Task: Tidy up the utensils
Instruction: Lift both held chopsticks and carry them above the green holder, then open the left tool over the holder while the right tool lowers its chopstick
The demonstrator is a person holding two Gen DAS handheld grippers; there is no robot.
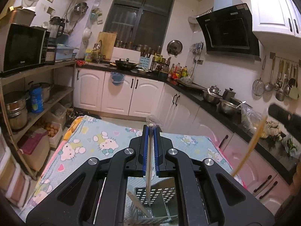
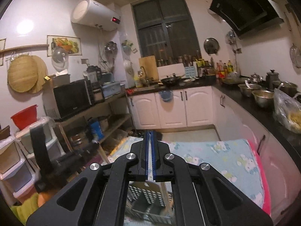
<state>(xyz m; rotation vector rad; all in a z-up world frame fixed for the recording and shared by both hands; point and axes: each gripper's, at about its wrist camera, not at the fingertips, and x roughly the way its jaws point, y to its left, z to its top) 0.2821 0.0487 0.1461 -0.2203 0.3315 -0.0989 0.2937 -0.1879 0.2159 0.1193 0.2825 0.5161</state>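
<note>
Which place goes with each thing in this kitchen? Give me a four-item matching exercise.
Things:
1 microwave
2 wok
3 range hood
4 water heater

Places:
A high up, left of the window
B on the shelf at left
C on the counter below the window
D high up at right

Pairs: 1-B, 2-C, 3-D, 4-A

Home kitchen: range hood point(image 1: 229, 30), cabinets point(image 1: 120, 92), microwave point(image 1: 22, 47).
</note>
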